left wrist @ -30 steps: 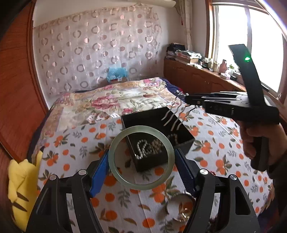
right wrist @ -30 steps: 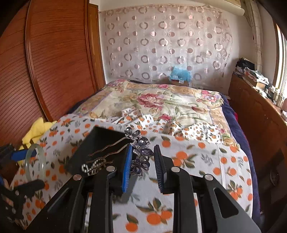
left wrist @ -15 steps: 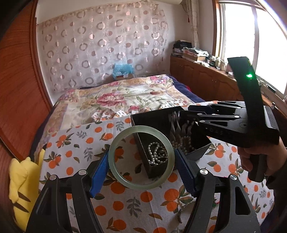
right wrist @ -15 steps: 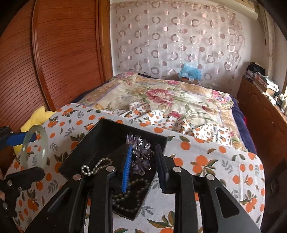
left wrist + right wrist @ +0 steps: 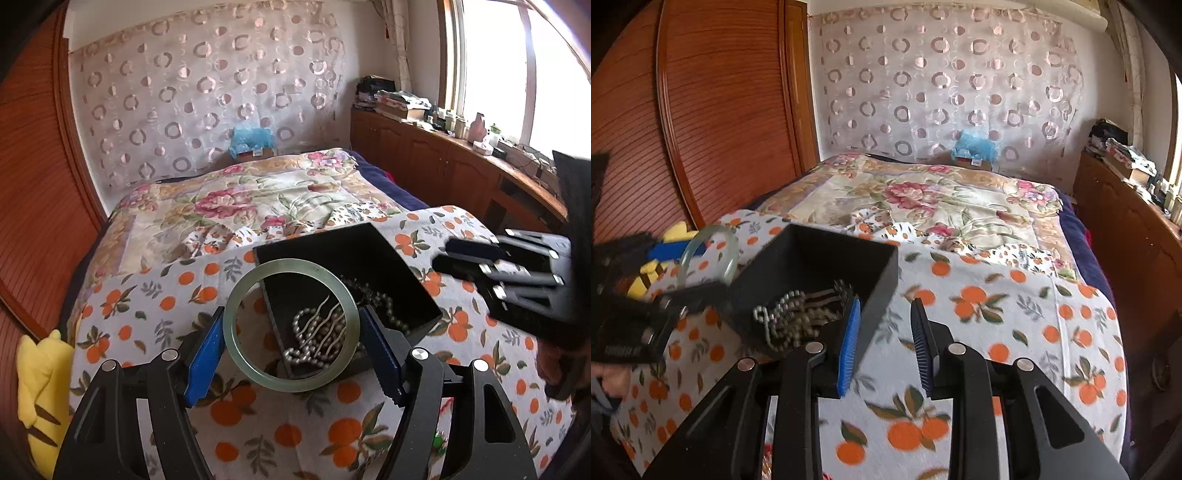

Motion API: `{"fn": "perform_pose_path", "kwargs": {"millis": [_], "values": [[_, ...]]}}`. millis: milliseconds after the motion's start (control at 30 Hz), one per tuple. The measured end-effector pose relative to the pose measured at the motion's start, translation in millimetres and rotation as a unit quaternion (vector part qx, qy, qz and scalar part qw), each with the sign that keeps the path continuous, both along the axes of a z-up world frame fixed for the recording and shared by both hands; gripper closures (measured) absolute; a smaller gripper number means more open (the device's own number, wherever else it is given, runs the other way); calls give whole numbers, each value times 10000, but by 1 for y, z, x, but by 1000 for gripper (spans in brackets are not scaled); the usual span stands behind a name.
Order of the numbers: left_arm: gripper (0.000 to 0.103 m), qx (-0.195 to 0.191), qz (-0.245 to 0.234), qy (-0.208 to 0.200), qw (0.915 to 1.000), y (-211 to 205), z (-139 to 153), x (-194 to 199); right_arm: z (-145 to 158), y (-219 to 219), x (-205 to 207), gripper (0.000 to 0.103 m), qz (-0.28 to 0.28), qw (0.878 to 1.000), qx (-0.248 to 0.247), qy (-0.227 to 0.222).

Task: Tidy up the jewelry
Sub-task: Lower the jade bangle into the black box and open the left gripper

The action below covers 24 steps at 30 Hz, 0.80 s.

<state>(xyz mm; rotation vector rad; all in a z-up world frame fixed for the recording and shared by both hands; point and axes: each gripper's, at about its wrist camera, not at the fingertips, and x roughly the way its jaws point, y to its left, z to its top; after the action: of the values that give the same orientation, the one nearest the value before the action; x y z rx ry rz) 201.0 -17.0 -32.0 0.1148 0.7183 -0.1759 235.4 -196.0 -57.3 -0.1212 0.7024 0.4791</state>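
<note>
My left gripper [image 5: 291,341] is shut on a pale green jade bangle [image 5: 236,343], held upright just in front of a black jewelry box [image 5: 351,240] on the orange-print cloth. Inside the box lie a pearl necklace [image 5: 301,334] and a silver hair comb [image 5: 330,325]. My right gripper [image 5: 884,332] is open and empty, just right of the box [image 5: 879,280], which shows the pearls [image 5: 775,314] and the comb [image 5: 831,293] inside. The right gripper also shows at the right in the left wrist view [image 5: 465,256]. The bangle shows at the left in the right wrist view [image 5: 729,254].
A yellow plush toy [image 5: 40,376] lies at the bed's left edge. A floral quilt [image 5: 258,199] covers the bed beyond the box. A wooden cabinet [image 5: 443,166] with clutter runs along the right under the window. Small trinkets [image 5: 439,439] lie on the cloth by my left gripper.
My right gripper lowered the hair comb into the box, let it go and drew back to the right, empty. My left gripper kept holding the bangle near the box.
</note>
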Motion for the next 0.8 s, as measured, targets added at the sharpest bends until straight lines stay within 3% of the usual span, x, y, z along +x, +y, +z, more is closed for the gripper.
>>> {"fn": "perform_pose_path", "kwargs": {"millis": [667, 800], "values": [[34, 372, -200, 188, 9989, -40, -21, 22, -19, -33, -45, 72, -50, 9996, 269, 117], [28, 385, -255, 94, 9989, -42, -18, 15, -18, -31, -57, 72, 9, 9999, 162, 33]]}}
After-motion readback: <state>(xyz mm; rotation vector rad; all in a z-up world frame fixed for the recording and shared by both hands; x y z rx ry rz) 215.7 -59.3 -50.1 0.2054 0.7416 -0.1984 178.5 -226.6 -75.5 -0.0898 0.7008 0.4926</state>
